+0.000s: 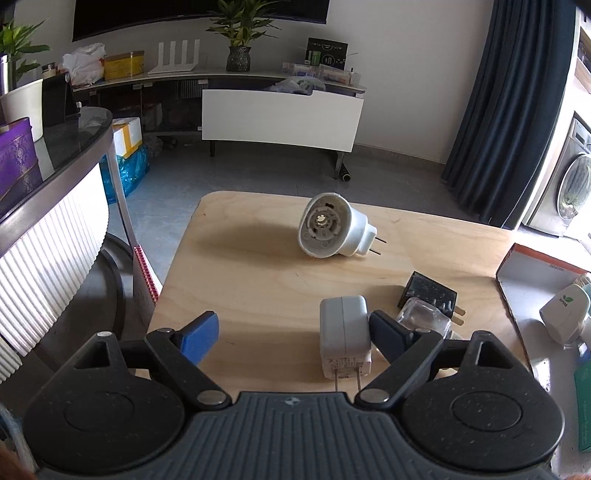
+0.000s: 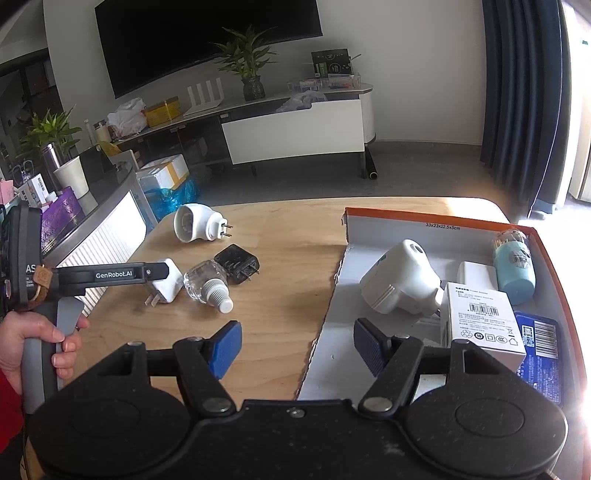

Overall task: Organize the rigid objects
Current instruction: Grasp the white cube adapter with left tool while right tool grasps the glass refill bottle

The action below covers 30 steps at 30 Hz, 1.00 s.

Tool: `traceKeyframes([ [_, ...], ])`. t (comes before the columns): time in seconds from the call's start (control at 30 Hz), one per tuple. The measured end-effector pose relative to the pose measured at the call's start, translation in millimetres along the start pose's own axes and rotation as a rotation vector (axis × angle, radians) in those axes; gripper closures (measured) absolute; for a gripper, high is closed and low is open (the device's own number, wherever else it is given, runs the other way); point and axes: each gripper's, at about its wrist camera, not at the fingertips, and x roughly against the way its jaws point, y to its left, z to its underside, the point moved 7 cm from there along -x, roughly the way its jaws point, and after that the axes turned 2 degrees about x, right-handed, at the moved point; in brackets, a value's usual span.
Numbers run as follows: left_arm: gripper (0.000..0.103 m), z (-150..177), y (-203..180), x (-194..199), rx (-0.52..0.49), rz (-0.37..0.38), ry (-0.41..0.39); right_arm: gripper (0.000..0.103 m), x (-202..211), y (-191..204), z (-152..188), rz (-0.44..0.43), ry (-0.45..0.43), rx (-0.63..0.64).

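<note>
Left gripper [image 1: 293,332]: your fingers stand wide around the white charger [image 1: 345,341] on the desk [image 1: 258,280], not clamped.
Right gripper [image 2: 297,349]: wide, empty, waiting over the box [image 2: 436,221] edge.

A dark television [image 2: 207,40] hangs on the white wall above a long low cabinet [image 1: 280,118] with a white front panel. On the cabinet stand a potted plant [image 1: 240,33], a white rack [image 1: 177,57], a yellow box [image 1: 123,64] and a white plastic bag [image 1: 83,64]. Dark blue curtains [image 1: 509,110] hang to the right, with a washing machine [image 1: 572,177] beyond them. At the left, a purple box [image 1: 16,158] sits on a dark curved counter [image 1: 74,155], and a blue bag [image 1: 129,171] lies on the grey floor [image 1: 258,166]
</note>
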Motion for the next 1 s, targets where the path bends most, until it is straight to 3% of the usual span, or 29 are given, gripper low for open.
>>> traceKeyframes([
  [0.2, 0.012, 2.7, 20.8, 0.6, 0.084, -0.009, 0.018, 0.023, -2.7, 3.9, 0.0, -0.004, 0.003, 0.011],
  [0.4, 0.013, 6.2, 3.9, -8.8, -0.019, 0.026, 0.034, 0.023, -7.0, 12.3, 0.6, -0.014, 0.012, 0.022],
  [0.5, 0.02, 6.4, -1.2, -17.7, -0.069, 0.008, 0.036, 0.023, -9.4, 19.3, 0.6, -0.02, 0.018, 0.04],
  [0.57, 0.044, 4.9, -2.5, -19.3, -0.095, 0.005, 0.023, 0.023, -12.0, 22.4, 0.0, -0.027, 0.02, 0.049],
  [0.63, 0.06, 3.4, -2.2, -18.9, -0.105, 0.013, 0.023, 0.023, -14.7, 26.4, -1.1, -0.04, 0.018, 0.058],
  [0.73, 0.061, 6.1, -0.2, -14.4, -0.097, 0.038, 0.029, 0.023, -24.5, 35.4, -4.4, -0.071, 0.022, 0.078],
  [1.0, 0.061, 12.9, 9.7, 19.7, -0.065, -0.005, 0.024, 0.023, -76.0, 78.0, -17.2, -0.195, 0.057, 0.202],
])
